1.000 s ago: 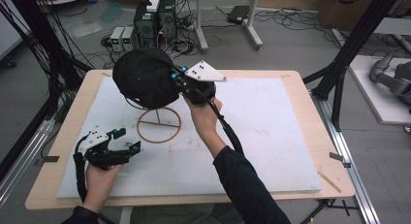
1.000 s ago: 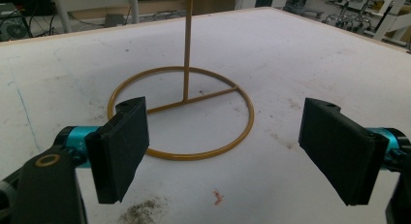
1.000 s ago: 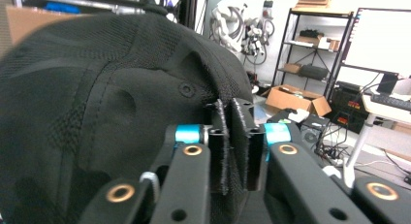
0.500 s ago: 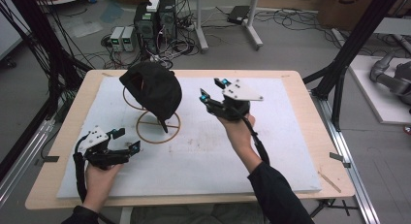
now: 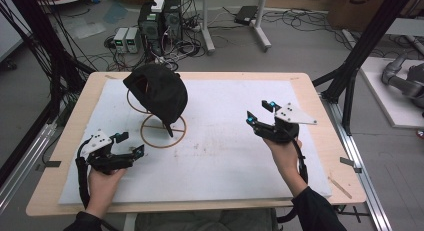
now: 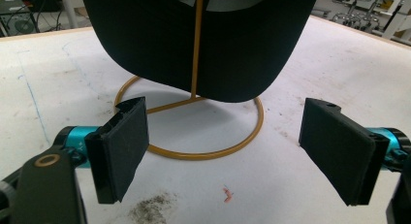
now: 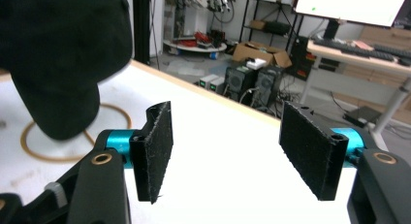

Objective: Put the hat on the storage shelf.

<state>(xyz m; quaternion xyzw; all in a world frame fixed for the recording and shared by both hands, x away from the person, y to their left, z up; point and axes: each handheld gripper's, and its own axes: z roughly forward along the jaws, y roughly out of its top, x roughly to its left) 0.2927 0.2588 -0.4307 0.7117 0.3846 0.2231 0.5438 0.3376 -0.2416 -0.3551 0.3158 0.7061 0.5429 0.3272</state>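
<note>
A cluttered lab floor with computer towers (image 5: 161,18) and loose cables surrounds a wooden counter (image 5: 320,116) topped by a white mat (image 5: 225,141) that fills the middle of the high view. Left of centre on the mat, a black cap (image 5: 156,92) hangs on a gold wire stand (image 5: 163,132), whose ring base lies flat on the mat; the cap's brim points down toward the ring. In the left gripper view the cap fills the upper middle of the frame, with the stand's upright rod running down to the ring.

The left gripper (image 5: 129,145) sits at lower left of the high view, close to the ring base but not touching it, held low over the mat, its jaws spread wide and empty. The right gripper (image 5: 259,112) is right of centre, well apart from the cap, raised above the mat; its jaws also stand wide apart with nothing between them. In the right gripper view the cap shows at upper left.
</note>
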